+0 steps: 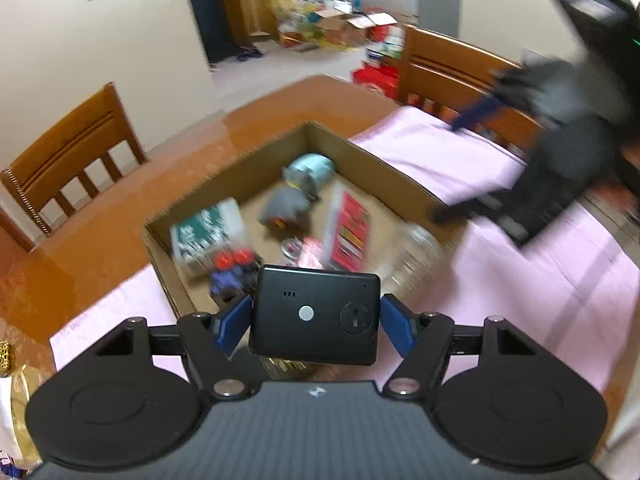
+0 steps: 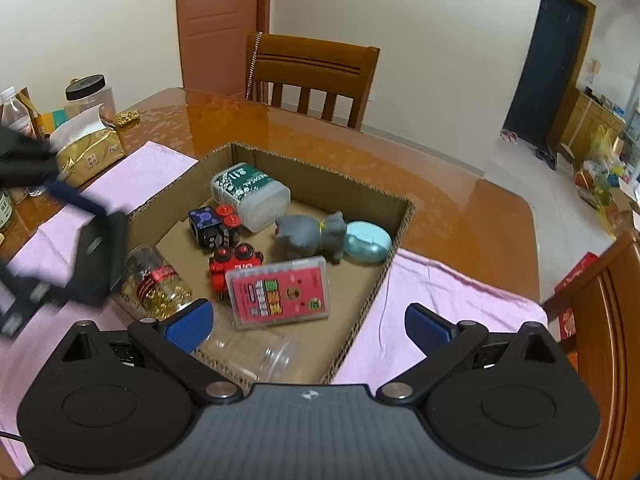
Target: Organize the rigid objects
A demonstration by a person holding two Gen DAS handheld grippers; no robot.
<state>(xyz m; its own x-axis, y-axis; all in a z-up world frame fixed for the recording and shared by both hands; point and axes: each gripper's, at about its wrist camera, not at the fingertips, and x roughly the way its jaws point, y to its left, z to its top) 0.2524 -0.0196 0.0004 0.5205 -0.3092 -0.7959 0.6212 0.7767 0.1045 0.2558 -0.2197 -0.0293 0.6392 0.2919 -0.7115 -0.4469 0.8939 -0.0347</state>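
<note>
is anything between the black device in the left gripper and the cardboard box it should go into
Nothing visible blocks it. The left gripper holds the black device at the near edge of the open cardboard box, which has no lid. The floor just ahead is crowded, though: a red card case and a glass jar lie there.

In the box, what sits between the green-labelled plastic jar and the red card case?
In the right wrist view, a black cube toy with red knobs and a red toy engine lie between the green-labelled plastic jar and the red card case.
</note>
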